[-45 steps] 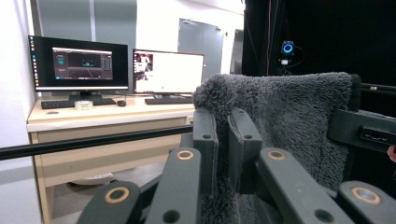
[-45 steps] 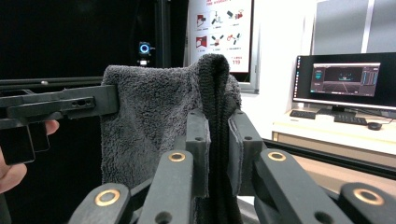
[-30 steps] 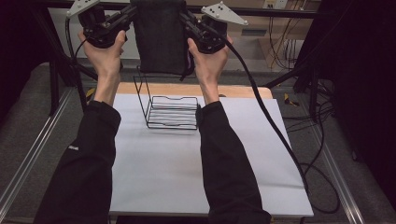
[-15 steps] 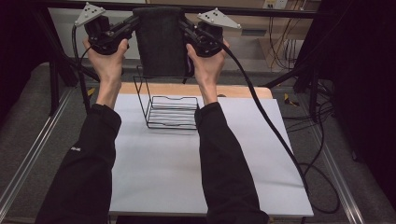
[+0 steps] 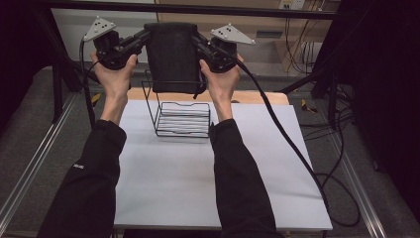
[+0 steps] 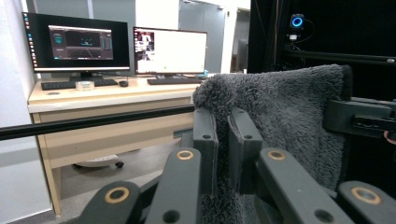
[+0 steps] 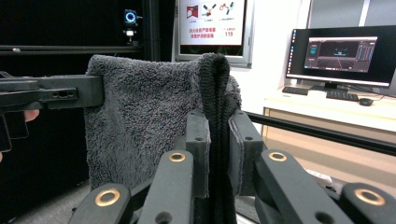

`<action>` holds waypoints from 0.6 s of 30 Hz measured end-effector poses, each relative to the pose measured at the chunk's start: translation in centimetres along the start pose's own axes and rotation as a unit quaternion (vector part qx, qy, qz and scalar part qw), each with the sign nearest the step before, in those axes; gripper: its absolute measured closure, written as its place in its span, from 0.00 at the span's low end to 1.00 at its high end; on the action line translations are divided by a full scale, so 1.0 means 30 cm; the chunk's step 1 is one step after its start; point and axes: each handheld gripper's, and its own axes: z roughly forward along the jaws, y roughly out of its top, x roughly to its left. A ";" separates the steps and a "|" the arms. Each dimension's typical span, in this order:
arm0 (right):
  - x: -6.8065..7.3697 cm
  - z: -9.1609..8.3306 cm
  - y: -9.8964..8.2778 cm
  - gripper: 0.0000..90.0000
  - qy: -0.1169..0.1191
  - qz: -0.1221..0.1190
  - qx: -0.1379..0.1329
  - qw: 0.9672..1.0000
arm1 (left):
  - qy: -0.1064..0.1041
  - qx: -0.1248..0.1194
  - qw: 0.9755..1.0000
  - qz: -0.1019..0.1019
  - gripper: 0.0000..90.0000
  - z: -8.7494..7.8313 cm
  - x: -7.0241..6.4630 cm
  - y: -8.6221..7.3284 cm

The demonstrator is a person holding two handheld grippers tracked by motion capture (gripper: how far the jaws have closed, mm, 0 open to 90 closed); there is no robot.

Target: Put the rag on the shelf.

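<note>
A dark grey fluffy towel [image 5: 171,57] hangs folded between my two grippers, high over the far side of the table. My left gripper [image 5: 141,38] is shut on its upper left corner; in the left gripper view the towel [image 6: 285,116] is pinched between the pads [image 6: 223,149]. My right gripper [image 5: 198,42] is shut on the upper right corner, and the right gripper view shows the towel's edge [image 7: 217,93] clamped between the jaws [image 7: 219,154]. A black wire rack [image 5: 181,111] stands on the white table top [image 5: 198,183] right under the towel's lower edge.
A wooden strip [image 5: 257,96] runs along the table's far edge. A black cable [image 5: 287,139] trails from the right gripper over the table's right side. A desk with monitors [image 6: 121,44] stands beyond the frame rail.
Both hands have come down with the towel held between them, so its lower edge now hangs close over the wire rack. The grips have not changed.
</note>
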 end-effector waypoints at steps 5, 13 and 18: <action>0.001 -0.007 -0.027 0.89 0.004 0.000 0.006 1.000 | -0.004 0.010 1.000 0.004 0.91 -0.011 0.000 -0.023; 0.007 -0.019 -0.065 0.89 0.009 -0.009 0.014 1.000 | -0.013 0.016 1.000 0.010 0.91 -0.036 -0.002 -0.061; 0.015 -0.024 -0.083 0.89 0.010 -0.013 0.019 1.000 | -0.015 0.019 1.000 0.014 0.91 -0.048 -0.006 -0.079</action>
